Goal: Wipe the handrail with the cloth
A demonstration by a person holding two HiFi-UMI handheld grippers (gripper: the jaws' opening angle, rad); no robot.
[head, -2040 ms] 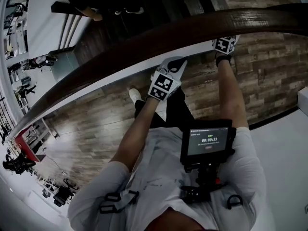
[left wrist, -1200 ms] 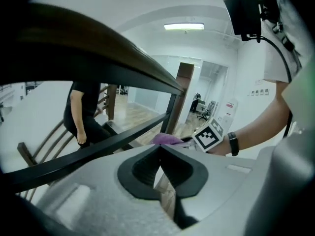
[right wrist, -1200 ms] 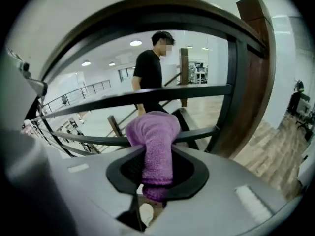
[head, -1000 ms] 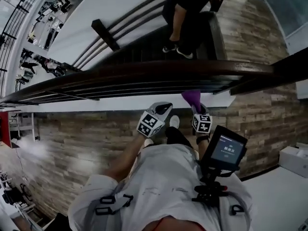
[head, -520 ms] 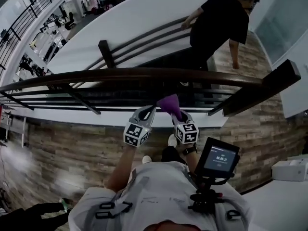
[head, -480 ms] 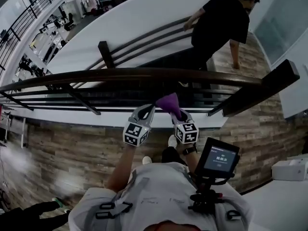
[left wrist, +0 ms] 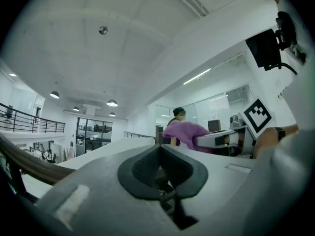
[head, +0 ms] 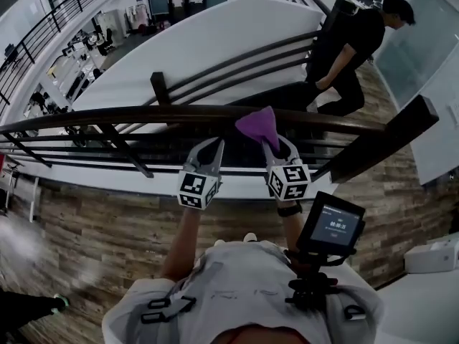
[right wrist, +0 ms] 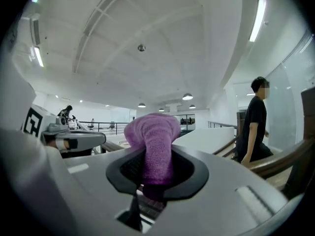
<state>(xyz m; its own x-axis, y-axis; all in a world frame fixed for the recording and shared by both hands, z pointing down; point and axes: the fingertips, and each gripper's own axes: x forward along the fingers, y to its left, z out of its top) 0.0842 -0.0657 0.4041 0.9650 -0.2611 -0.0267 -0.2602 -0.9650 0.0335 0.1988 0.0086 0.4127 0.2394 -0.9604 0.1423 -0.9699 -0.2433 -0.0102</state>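
Observation:
The dark brown handrail (head: 143,113) curves across the head view, just beyond both grippers. A purple cloth (head: 258,124) is bunched up against the rail's near side, and my right gripper (head: 275,146) is shut on it. In the right gripper view the cloth (right wrist: 153,136) stands up from between the jaws of that gripper (right wrist: 156,156). My left gripper (head: 214,147) is shut with nothing in it, a little left of the cloth and just short of the rail. The left gripper view shows its closed jaws (left wrist: 160,150), the cloth (left wrist: 186,131) and the rail (left wrist: 24,167).
Below the rail run dark metal bars (head: 107,145) and a thick post (head: 380,142) at the right. A person in black (head: 358,45) walks on the stairs beyond. A small screen (head: 330,224) hangs at my chest. Wood flooring (head: 93,228) lies underfoot.
Both grippers have risen from below the rail up to its near side, carrying the cloth against it. The person in black has moved right along the stairs.

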